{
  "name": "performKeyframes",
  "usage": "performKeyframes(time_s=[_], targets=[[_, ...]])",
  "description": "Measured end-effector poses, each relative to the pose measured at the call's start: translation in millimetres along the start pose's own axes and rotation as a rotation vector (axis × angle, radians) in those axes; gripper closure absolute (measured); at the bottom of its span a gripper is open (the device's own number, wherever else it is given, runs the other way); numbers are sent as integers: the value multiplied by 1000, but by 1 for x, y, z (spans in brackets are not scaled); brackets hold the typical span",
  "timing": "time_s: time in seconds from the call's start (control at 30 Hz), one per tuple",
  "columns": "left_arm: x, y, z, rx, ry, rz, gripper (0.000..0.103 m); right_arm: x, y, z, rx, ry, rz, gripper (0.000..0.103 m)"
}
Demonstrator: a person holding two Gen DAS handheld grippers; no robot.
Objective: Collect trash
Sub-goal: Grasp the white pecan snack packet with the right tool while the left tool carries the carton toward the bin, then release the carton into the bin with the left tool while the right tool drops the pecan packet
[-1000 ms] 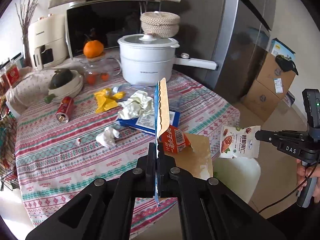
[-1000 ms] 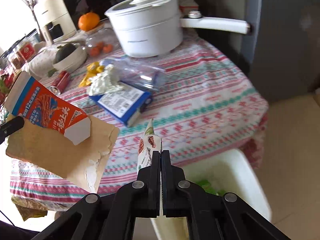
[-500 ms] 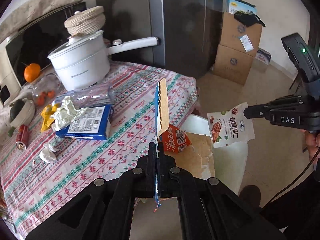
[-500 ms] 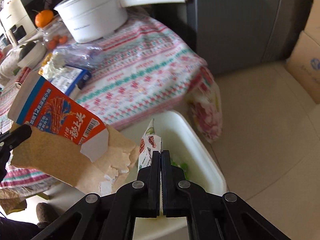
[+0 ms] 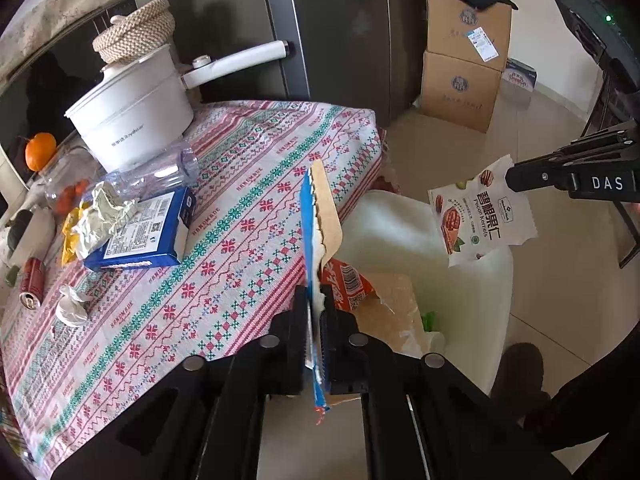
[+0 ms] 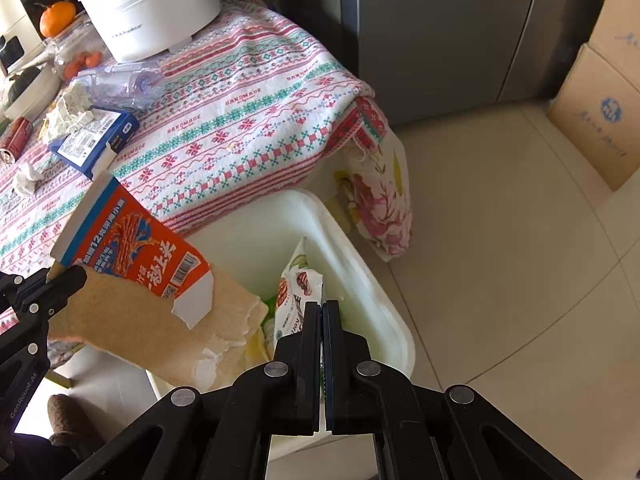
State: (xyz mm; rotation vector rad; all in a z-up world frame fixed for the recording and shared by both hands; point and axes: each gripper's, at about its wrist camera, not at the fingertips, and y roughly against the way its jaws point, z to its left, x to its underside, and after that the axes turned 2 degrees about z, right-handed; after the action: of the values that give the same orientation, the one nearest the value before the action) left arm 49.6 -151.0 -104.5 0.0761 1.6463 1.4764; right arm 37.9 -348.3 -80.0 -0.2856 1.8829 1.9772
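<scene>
2 grippers hang over 1 white bin that stands on the floor just beside the table. The left gripper has 1 flattened orange and blue carton between its jaws, which are just beginning to part; the card is seen edge-on there, so whether the pads are pressing on it is hard to tell. The right gripper is clamped tight on 1 white pecan snack packet, which dangles above the bin mouth.

On the patterned cloth lie 1 blue box, 1 clear plastic bottle on its side, 2 crumpled white papers and, 1 yellow wrapper and 1 red can. There is 1 white pot with a long handle, 1 woven basket behind its lid and 1 orange. 2 stacked cardboard boxes stand by the dark fridge.

The carton covers much of the bin's inside; only a bit of green shows there, too small to name. The yellow wrapper is partly under the paper. 1 dark slipper shows at the bin's edge, and the things at the table's far left are cut off
</scene>
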Motion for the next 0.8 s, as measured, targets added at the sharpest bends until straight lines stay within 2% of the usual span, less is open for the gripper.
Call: performKeyframes(time_s=[0.03, 0.07, 0.1, 0.13, 0.17, 0.27, 0.37, 0.67, 0.7, 0.73, 0.77, 0.8], targets=[[0, 1, 1, -3, 7, 4, 83, 0, 0, 0, 1, 2, 0, 103], [1, 2, 2, -8, 15, 2, 69, -1, 0, 1, 1, 4, 0, 103], [2, 5, 3, -6, 22, -5, 61, -1, 0, 2, 3, 6, 0, 103], [2, 9, 5, -3, 31, -15, 46, -1, -1, 2, 6, 8, 1, 103], [2, 12, 7, -4, 40, -27, 37, -2, -1, 3, 8, 10, 2, 103], [0, 20, 14, -9, 61, -36, 29, -2, -3, 5, 13, 12, 10, 103], [1, 25, 24, -7, 94, -32, 27, -2, -5, 6, 18, 11, 19, 103], [7, 33, 47, -28, 149, -16, 25, -6, -13, 16, 8, 14, 45, 102], [8, 34, 49, -29, 154, -15, 25, -7, -15, 17, 5, 7, 54, 94], [8, 34, 52, -30, 160, -13, 25, -8, -16, 17, 8, 1, 65, 76], [9, 35, 55, -31, 167, -11, 25, -9, -17, 18, 10, -6, 70, 64], [10, 36, 58, -33, 174, -8, 25, -9, -16, 19, 10, -16, 67, 48]])
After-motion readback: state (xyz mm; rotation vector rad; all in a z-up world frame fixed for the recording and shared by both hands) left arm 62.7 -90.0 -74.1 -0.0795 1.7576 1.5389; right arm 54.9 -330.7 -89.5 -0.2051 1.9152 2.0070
